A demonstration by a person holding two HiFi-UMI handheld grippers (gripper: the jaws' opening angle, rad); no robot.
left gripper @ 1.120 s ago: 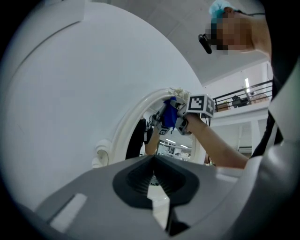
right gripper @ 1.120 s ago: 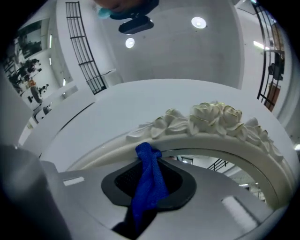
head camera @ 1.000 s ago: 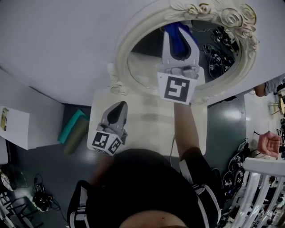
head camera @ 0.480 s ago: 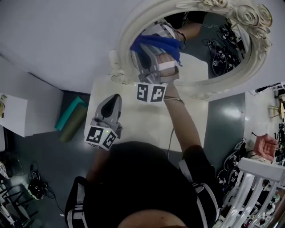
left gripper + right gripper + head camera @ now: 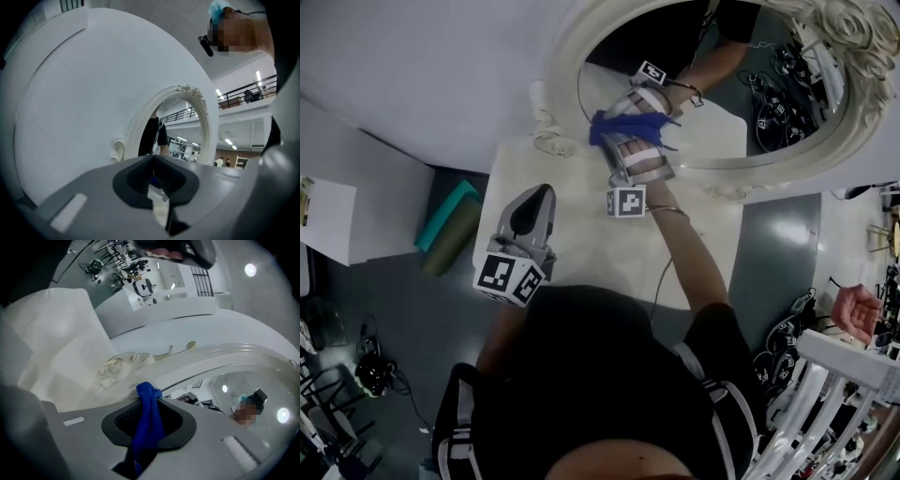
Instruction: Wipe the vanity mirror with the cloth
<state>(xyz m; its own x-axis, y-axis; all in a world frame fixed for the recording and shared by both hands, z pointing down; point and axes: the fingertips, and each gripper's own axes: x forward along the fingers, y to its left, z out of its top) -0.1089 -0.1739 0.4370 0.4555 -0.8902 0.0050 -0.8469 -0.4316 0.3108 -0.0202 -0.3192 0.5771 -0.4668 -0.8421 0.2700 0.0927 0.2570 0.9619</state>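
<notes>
Tightly, right tongs [image 5: 149, 403] pinching cloth [image 5: 148, 425] at mirror [image 5: 741, 103] edge, left tongs [image 5: 153, 158] closed.

No word, brand or number can be read. The only signs are black-and-white square patterns on the marker cube [image 5: 511, 278] of the left gripper [image 5: 539, 194], at 8 o'clock in the head view, and on that of the right gripper [image 5: 628, 131], near centre. Print on a white sheet [image 5: 321, 225] at 9 o'clock is too small to read.
</notes>
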